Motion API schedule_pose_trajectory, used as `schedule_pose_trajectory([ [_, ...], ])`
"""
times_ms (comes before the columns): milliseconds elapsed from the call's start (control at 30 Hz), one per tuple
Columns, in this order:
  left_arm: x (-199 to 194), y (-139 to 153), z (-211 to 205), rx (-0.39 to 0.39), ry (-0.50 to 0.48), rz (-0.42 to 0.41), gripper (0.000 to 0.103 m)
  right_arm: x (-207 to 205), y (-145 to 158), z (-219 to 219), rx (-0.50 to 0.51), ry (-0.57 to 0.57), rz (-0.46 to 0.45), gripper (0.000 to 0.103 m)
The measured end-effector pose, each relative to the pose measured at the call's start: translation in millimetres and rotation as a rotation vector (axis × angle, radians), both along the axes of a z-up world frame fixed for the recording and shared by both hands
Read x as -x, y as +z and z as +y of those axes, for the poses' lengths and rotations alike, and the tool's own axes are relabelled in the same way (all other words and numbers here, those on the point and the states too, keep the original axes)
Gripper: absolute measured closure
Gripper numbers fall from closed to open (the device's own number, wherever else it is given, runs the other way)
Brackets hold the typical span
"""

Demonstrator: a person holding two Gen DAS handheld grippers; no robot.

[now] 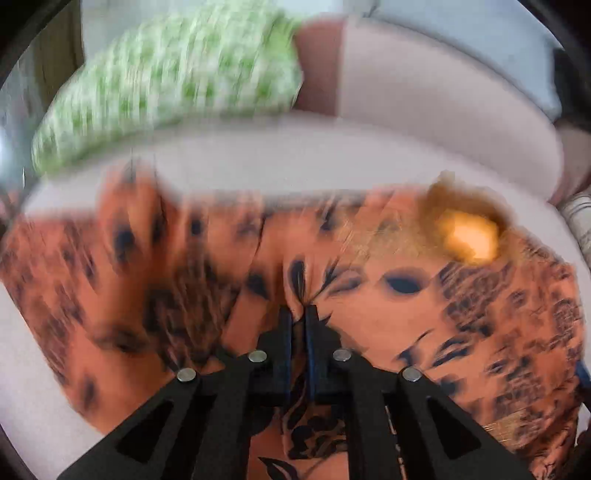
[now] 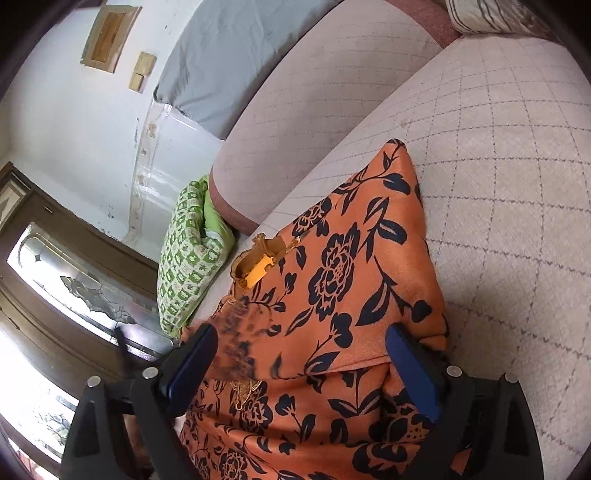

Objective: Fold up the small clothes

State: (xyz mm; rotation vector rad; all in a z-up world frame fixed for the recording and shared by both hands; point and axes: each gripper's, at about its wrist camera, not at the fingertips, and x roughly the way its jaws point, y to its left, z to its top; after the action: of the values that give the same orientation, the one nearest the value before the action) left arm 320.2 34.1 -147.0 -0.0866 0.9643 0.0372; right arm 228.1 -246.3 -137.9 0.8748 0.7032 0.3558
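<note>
An orange garment with black flowers (image 1: 369, 317) lies on a pale sofa seat; it also shows in the right wrist view (image 2: 332, 288). It has a gold collar with a yellow tag (image 1: 469, 236) (image 2: 258, 266). My left gripper (image 1: 298, 310) is shut on a pinch of the orange cloth; the view is blurred by motion. My right gripper (image 2: 303, 350) is open, its blue-padded fingers (image 2: 410, 365) straddling the garment's folded edge without holding it.
A green-and-white patterned cushion (image 1: 177, 85) (image 2: 188, 254) lies at the sofa's far end. The sofa backrest (image 2: 314, 92) runs behind. A striped pillow (image 2: 491, 14) sits at the other end. A wooden door with glass (image 2: 55, 280) is beyond.
</note>
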Motion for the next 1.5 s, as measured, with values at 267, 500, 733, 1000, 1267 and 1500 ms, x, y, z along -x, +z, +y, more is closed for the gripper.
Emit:
schedule_pose_trajectory([
  [267, 20.3, 8.5, -1.5, -0.038, -0.025, -0.016, 0.079, 5.9, 40.6, -1.5, -0.039, 0.021, -0.094, 0.008],
  [500, 45.8, 42.3, 26.2, 0.077, -0.039, -0.035, 0.070, -47.6, -2.8, 3.0, 0.097, -0.005, 0.111, 0.001],
  [733, 128.4, 86.0, 178.0, 0.301, 0.223, -0.252, 0.026, 31.6, 58.7, 46.6, 0.241, 0.038, -0.038, 0.001],
  [1000, 119.7, 23.7, 359.6, 0.662, 0.607, -0.212, 0.027, 79.9, 24.7, 76.9, 0.315, 0.093, 0.027, 0.001],
  [1267, 82.9, -0.8, 418.7, 0.712, 0.711, -0.218, 0.028, 84.7, 6.2, 79.6, 0.336, 0.073, 0.087, 0.001],
  [1500, 62.3, -1.7, 423.6, 0.592, 0.809, -0.132, 0.085, 81.1, 3.8, 83.3, 0.356, 0.076, 0.079, 0.001],
])
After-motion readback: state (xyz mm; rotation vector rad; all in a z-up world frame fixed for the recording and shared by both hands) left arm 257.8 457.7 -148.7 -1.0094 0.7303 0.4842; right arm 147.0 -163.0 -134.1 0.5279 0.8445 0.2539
